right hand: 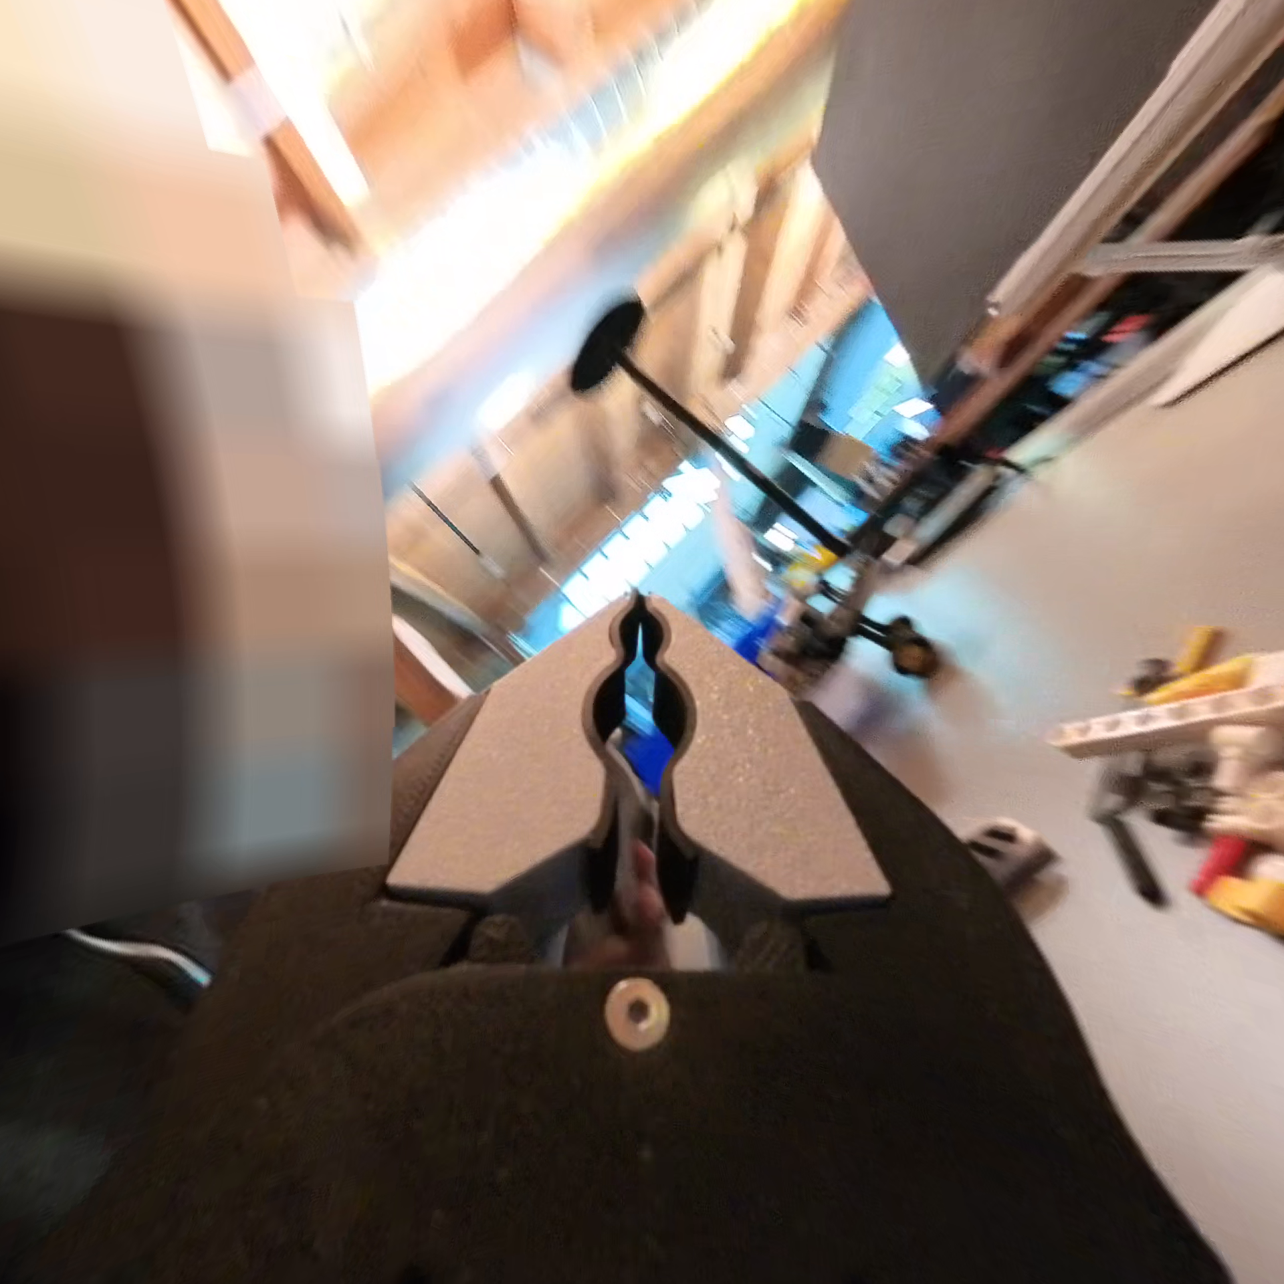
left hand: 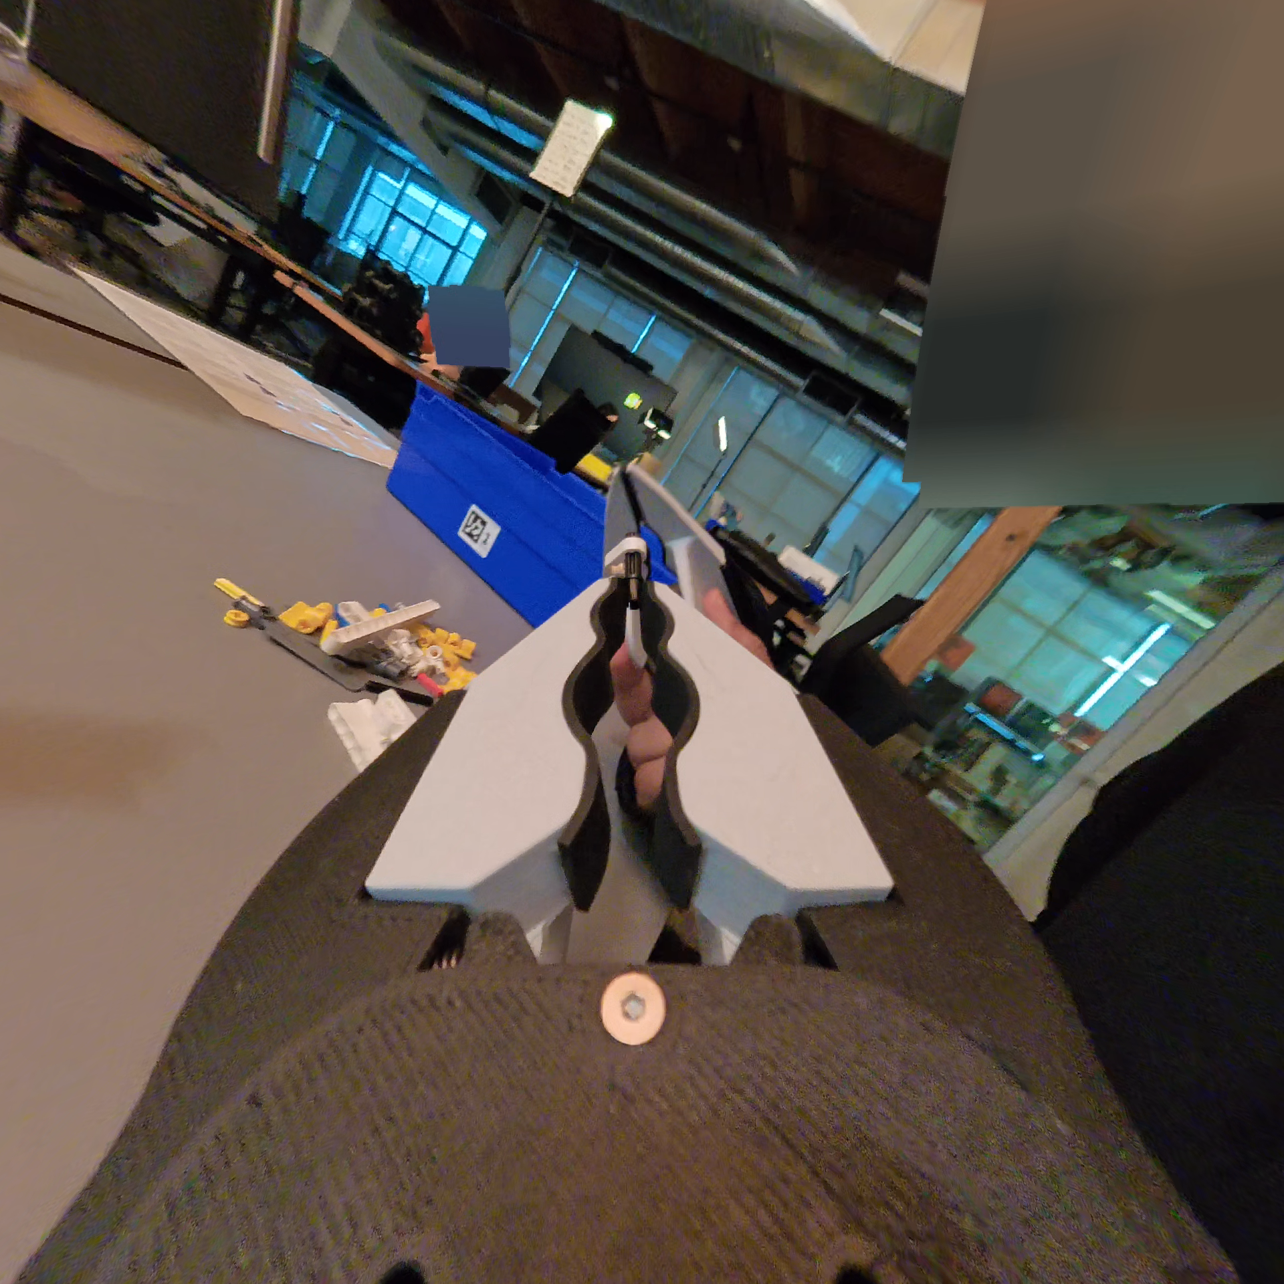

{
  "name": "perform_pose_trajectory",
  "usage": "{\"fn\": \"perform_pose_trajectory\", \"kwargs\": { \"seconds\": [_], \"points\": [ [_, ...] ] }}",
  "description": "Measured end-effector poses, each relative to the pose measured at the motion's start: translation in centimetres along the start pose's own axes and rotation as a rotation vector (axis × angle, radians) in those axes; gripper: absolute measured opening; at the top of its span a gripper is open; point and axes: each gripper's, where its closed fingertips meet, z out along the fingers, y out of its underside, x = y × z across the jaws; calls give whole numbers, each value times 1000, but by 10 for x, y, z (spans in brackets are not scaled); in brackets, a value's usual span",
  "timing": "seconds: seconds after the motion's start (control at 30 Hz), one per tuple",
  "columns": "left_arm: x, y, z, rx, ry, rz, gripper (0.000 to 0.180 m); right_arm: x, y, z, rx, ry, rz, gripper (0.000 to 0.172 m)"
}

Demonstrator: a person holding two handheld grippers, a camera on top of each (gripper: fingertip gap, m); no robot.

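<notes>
My left gripper [left hand: 629,590] is lifted off the grey table [left hand: 139,556] and is shut on a small white piece [left hand: 636,643] with a black pin [left hand: 631,580] that sticks out past the fingertips. My right gripper [right hand: 636,604] is shut, its tips meeting, with nothing visible between them; its view is blurred by motion. It also shows in the left wrist view [left hand: 620,479], just beyond the held piece and pointing upward, with a hand [left hand: 736,625] behind it.
A pile of yellow, white and black building parts [left hand: 375,639] lies on the table; it also shows in the right wrist view [right hand: 1181,764]. A blue bin [left hand: 486,500] stands behind it, and a white sheet [left hand: 264,375] lies farther left. One gripper's finger ends stand about 7 cm off the other's.
</notes>
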Motion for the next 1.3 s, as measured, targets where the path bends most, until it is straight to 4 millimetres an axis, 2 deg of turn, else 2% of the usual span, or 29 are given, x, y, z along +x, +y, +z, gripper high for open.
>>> {"fn": "perform_pose_trajectory", "kwargs": {
  "seconds": [0.07,0.1,0.17,0.27,0.37,0.43,0.5,0.67,0.87,1.1,1.13,1.2,1.23,1.27,1.3],
  "points": [
    [2,-2,2,-5,25,-14,2,-1,31,6,-201,116,-213,0],
    [3,-2,3,-4,56,-43,2,-1,46,8,-278,146,-290,7],
    [4,-7,2,37,139,-220,1,-6,52,11,-276,147,-382,16],
    [-3,-12,-3,102,227,-474,1,-12,60,12,-300,43,-269,39],
    [2,-11,-2,71,281,-510,2,-14,72,15,-324,-37,-112,39],
    [11,-9,-1,46,328,-523,1,-19,75,18,-313,-82,-59,30],
    [13,-7,0,44,353,-569,1,-25,72,19,-292,-131,-14,5],
    [12,-6,1,51,355,-622,2,-22,69,18,-286,-102,-35,4],
    [11,-6,8,89,332,-657,4,-18,59,22,-196,-52,-41,3],
    [10,-10,6,125,290,-608,3,-20,57,27,-163,-63,28,3],
    [10,-10,6,122,290,-604,3,-20,53,27,-131,-68,48,5],
    [10,-1,1,102,272,-577,3,-21,-14,9,142,-106,127,5],
    [7,1,-2,119,259,-599,3,-21,-29,3,136,-67,48,5],
    [6,-6,-5,155,274,-626,2,-23,-23,7,50,11,-92,4],
    [8,-9,-5,154,287,-616,3,-31,-6,14,-45,45,-188,4]
  ]
}}
